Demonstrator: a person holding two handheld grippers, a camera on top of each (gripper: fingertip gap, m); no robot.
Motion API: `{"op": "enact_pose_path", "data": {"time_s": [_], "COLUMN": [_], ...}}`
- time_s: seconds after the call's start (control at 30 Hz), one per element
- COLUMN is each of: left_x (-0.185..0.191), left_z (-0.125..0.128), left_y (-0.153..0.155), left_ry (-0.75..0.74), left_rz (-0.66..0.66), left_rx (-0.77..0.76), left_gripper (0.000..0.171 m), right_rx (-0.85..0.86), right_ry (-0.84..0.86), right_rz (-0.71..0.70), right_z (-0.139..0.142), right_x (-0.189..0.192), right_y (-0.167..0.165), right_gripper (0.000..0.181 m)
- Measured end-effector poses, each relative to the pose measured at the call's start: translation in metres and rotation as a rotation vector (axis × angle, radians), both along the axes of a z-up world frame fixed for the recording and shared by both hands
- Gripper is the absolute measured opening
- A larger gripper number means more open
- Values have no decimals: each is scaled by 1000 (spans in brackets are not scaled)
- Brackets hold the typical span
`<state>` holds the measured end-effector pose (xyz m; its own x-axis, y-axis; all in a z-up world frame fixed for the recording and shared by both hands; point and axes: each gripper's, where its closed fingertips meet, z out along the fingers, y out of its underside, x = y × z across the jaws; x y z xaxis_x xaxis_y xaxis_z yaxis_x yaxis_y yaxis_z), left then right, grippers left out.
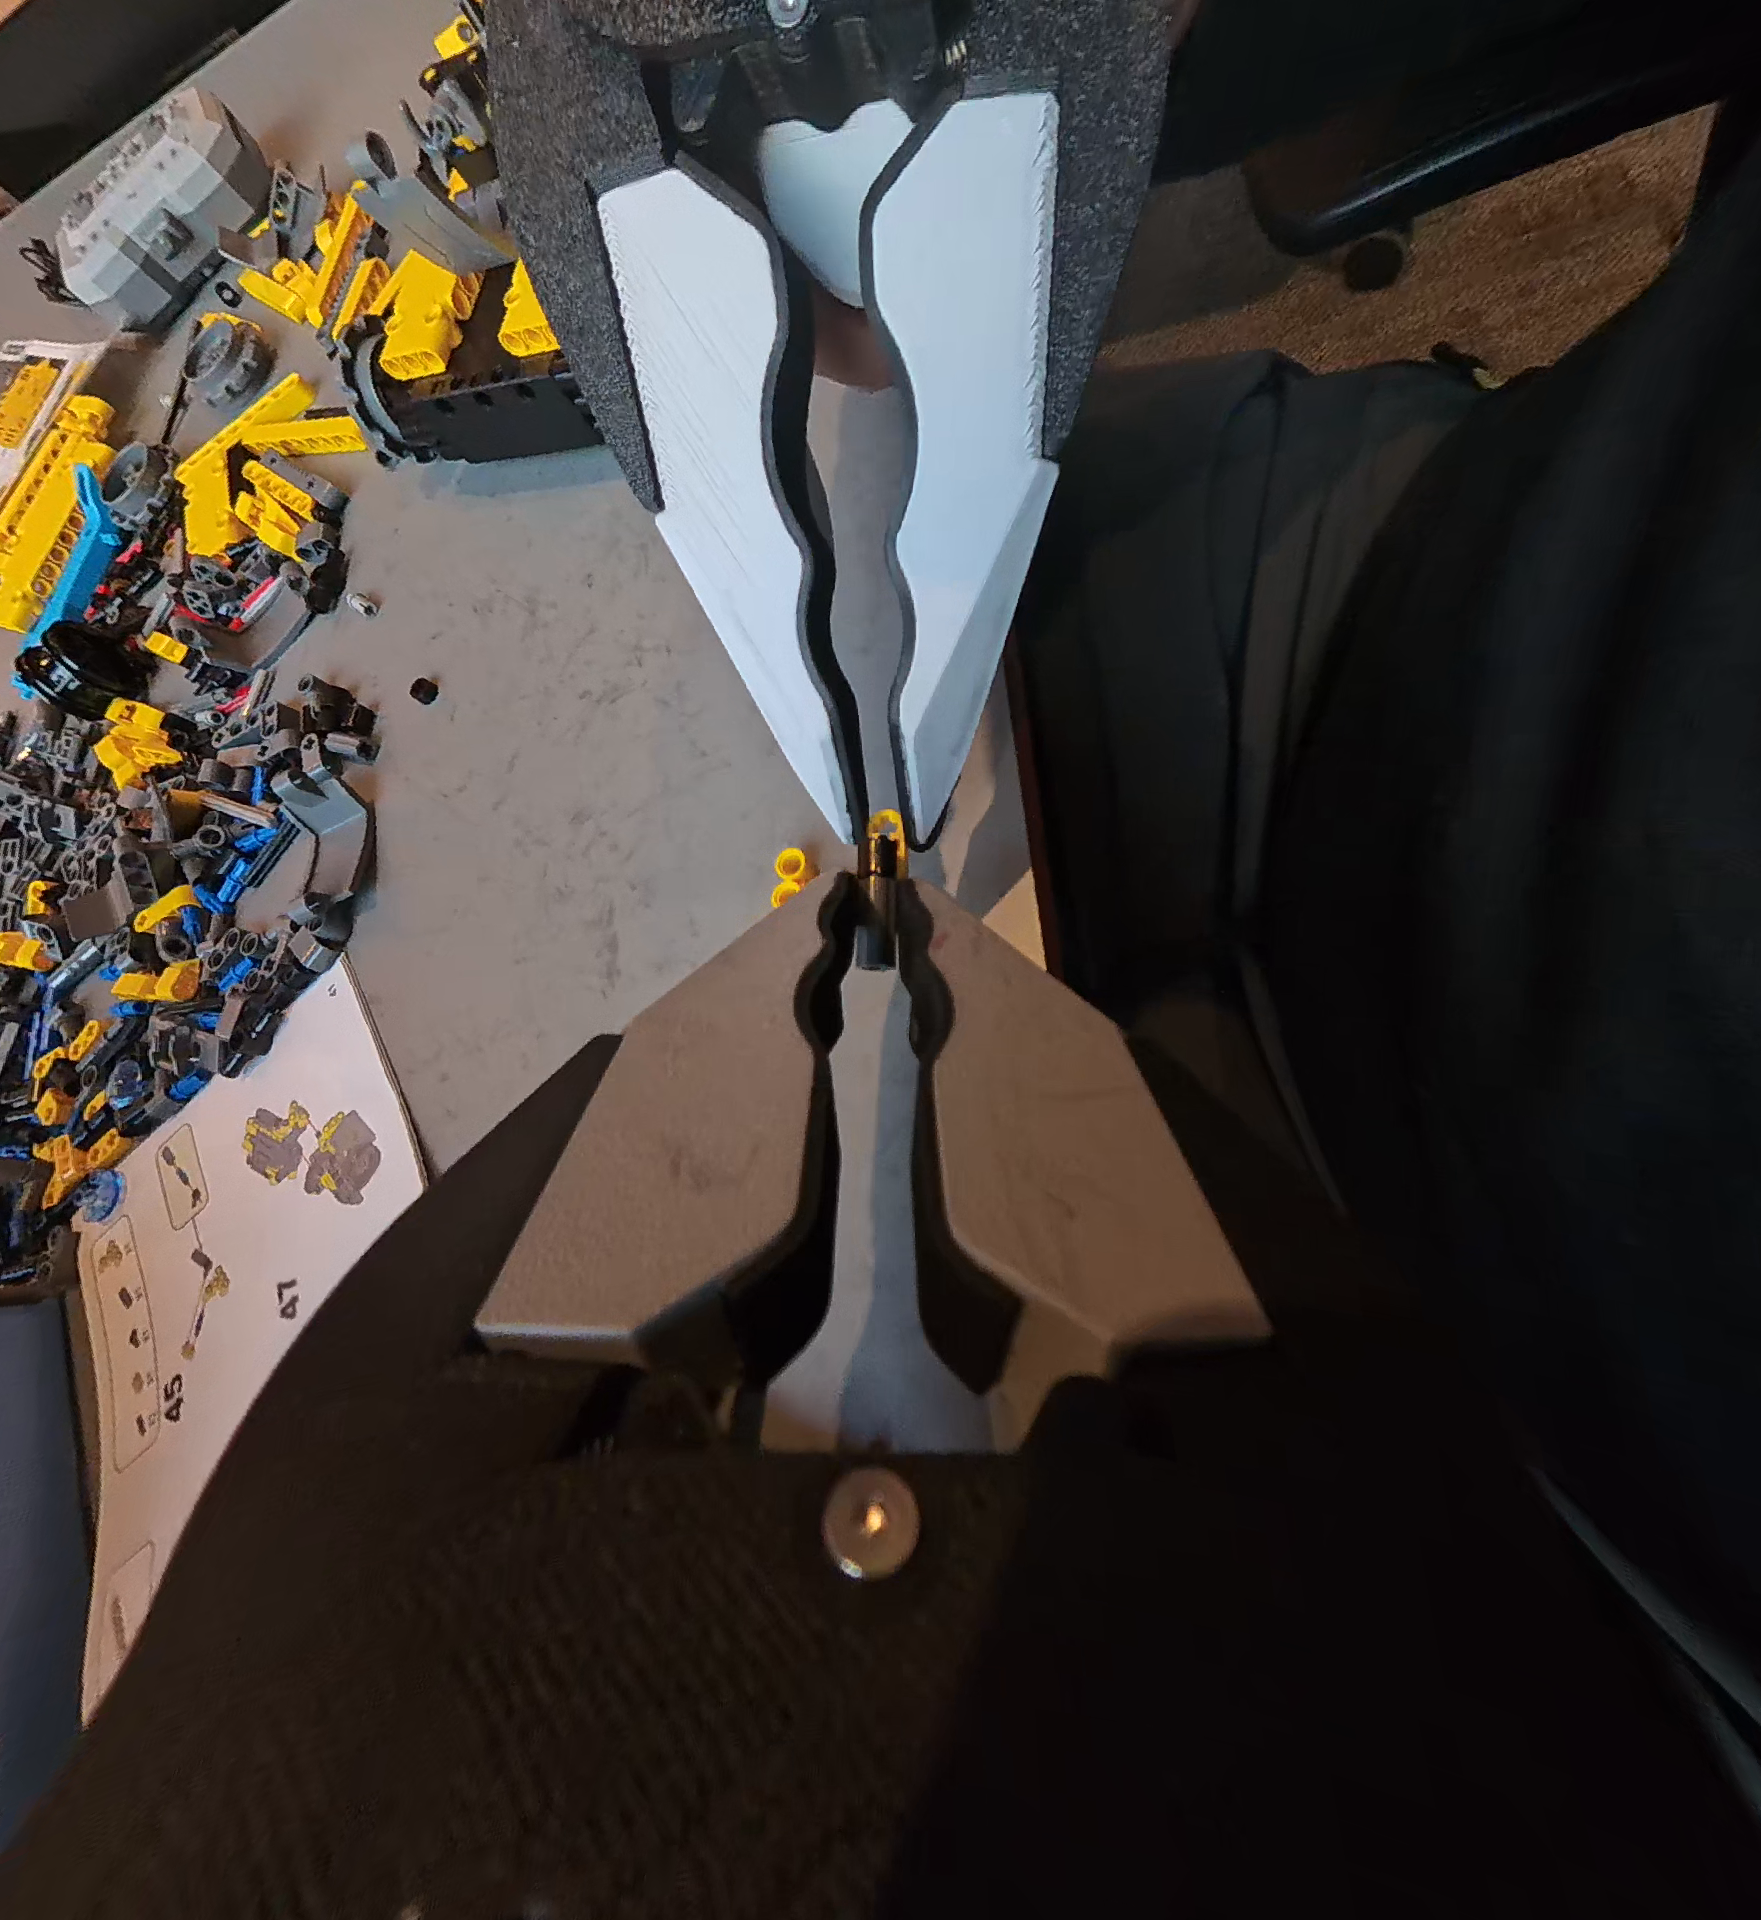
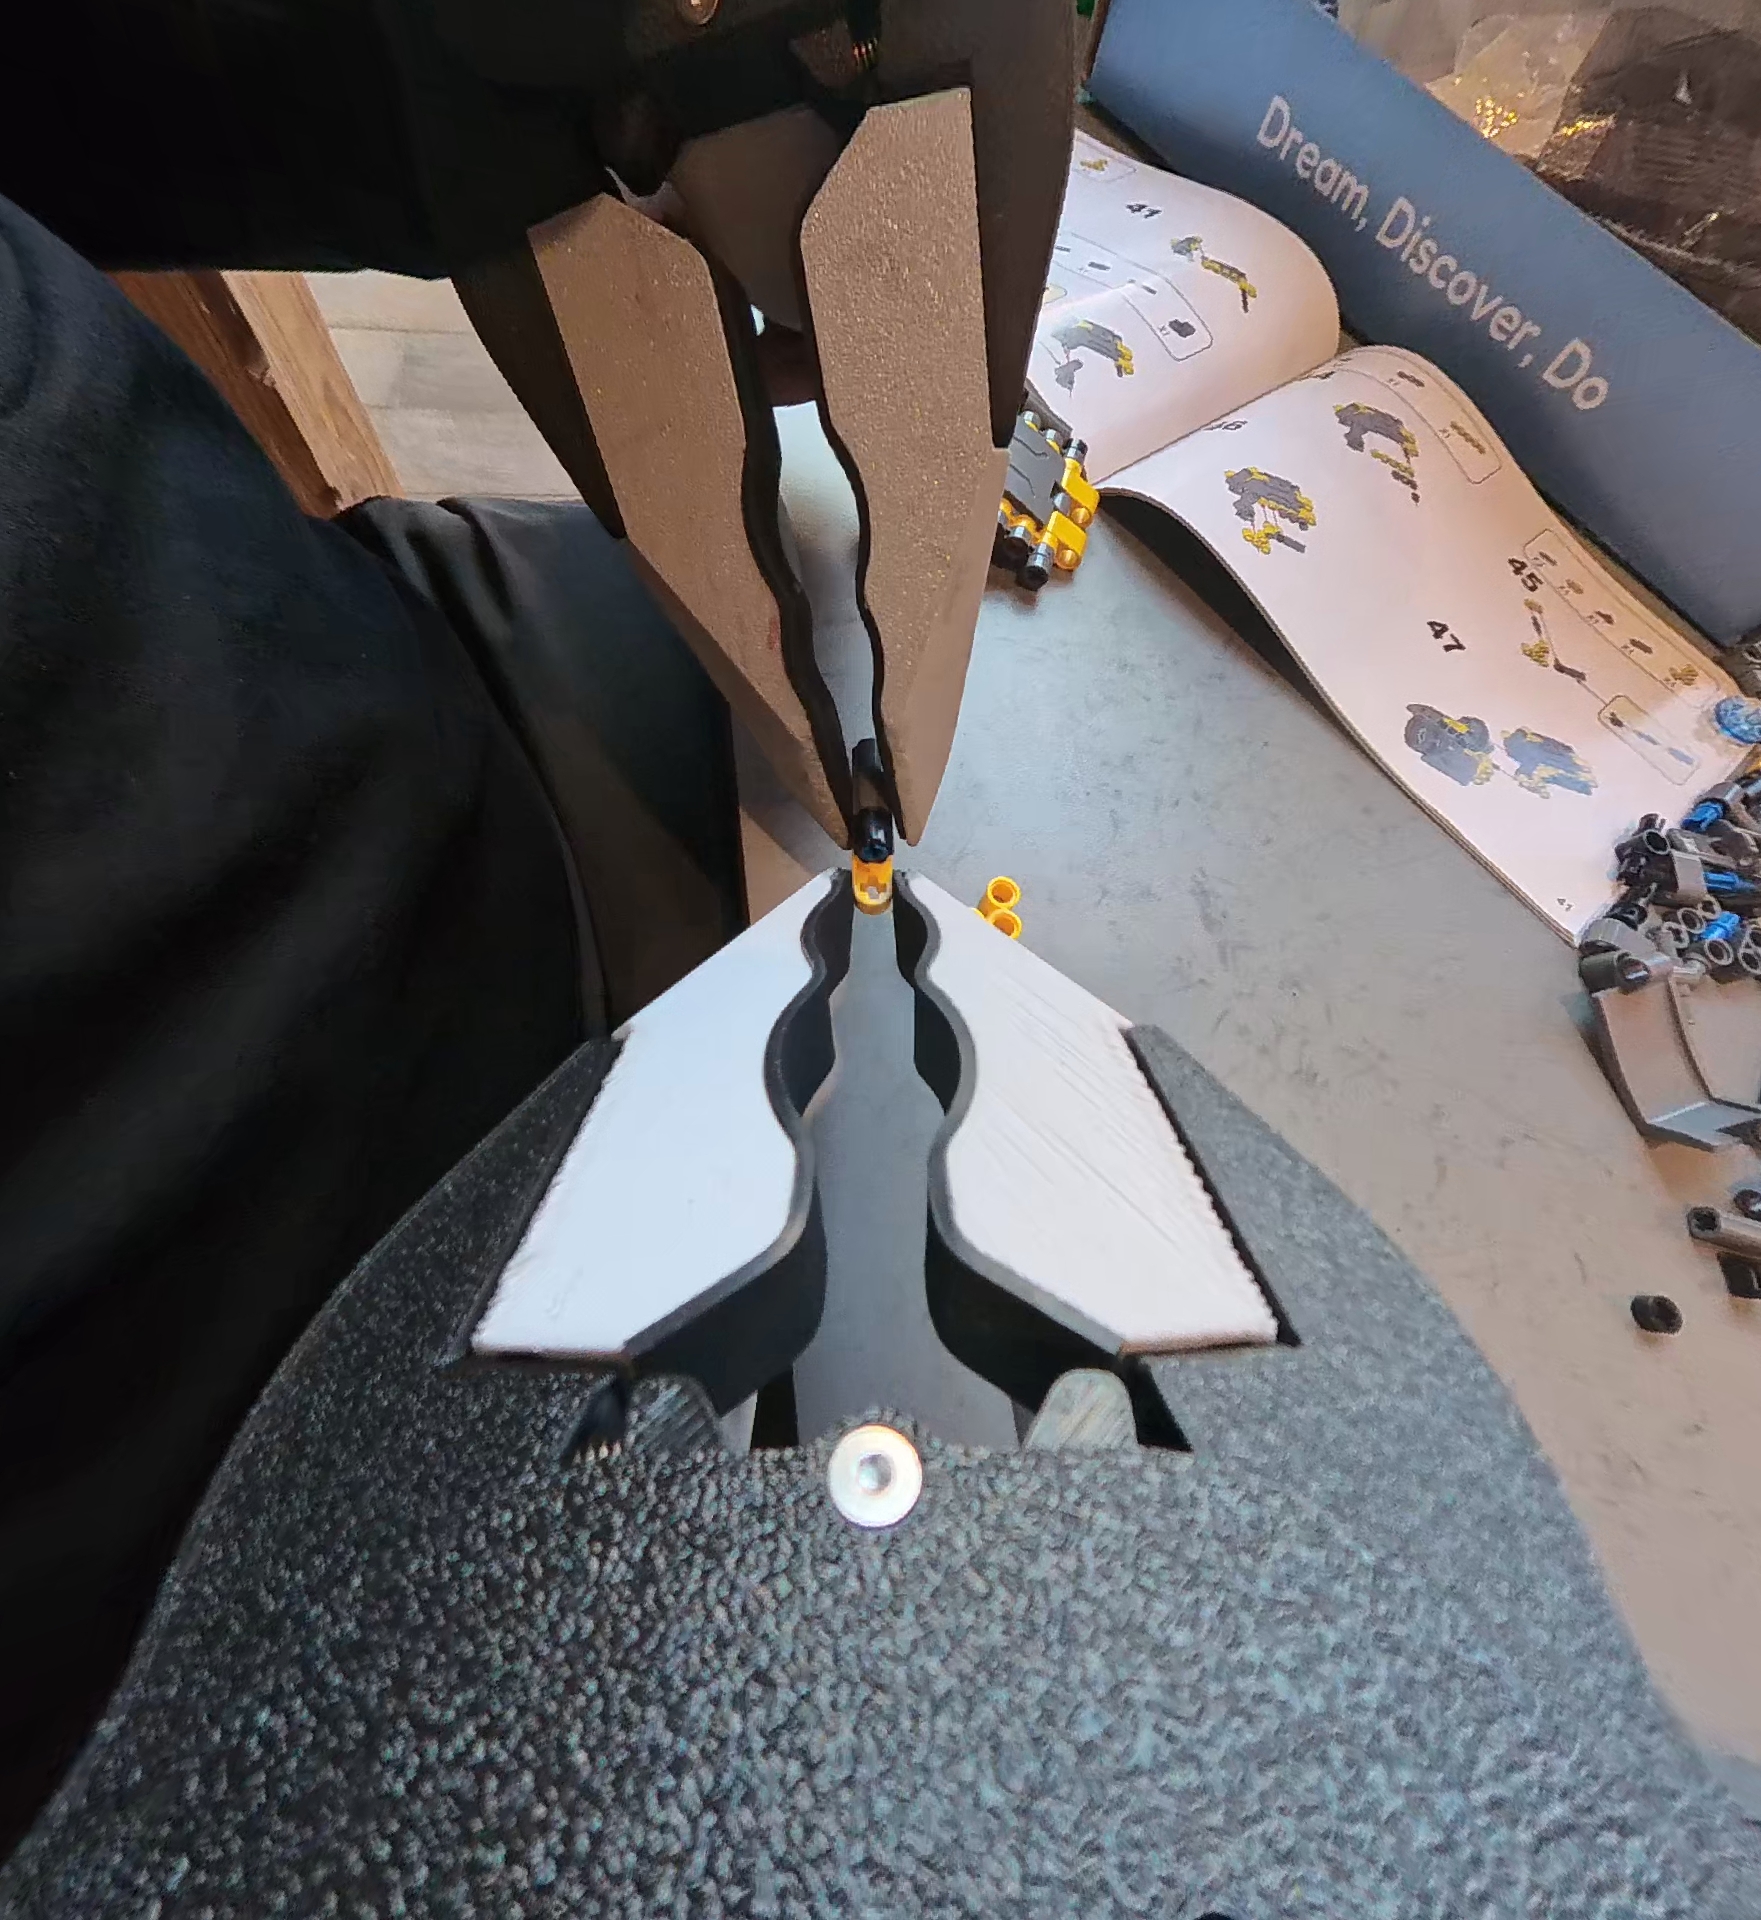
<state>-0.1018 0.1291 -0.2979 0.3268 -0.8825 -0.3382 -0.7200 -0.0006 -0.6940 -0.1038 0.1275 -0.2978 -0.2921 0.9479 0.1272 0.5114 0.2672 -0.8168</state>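
Pinching a short black pin point(image 1: 873, 914) at its tips, the left tool point(image 1: 874, 902) meets the right tool point(image 2: 873, 902) nose to nose just above the counter point(image 1: 564, 790). That right tool is pressed onto a small yellow connector point(image 2: 872, 889), which touches the pin's end. Both grips look shallow, so a slight misalignment could, I judge, pop either piece loose. Just beside lies a loose yellow piece point(image 2: 1001, 906); farther off sit an open instruction booklet point(image 2: 1375, 582) and a heap of bricks point(image 1: 76, 935).

Loose connector point(image 1: 791, 875) on table point(image 1: 564, 748) just left of meeting grippers, parts pile point(image 1: 107, 935) farther left.
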Motion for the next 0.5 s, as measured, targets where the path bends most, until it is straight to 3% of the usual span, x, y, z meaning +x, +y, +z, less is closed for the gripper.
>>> {"op": "enact_pose_path", "data": {"time_s": [0.5], "left_x": [2], "left_z": [4], "left_y": [5], "left_ry": [-40], "left_rz": [25], "left_rx": [-14], "left_gripper": [4], "right_rx": [-32], "right_ry": [14], "right_rz": [-19], "right_z": [3], "right_x": [1], "right_y": [5], "right_gripper": [5]}}
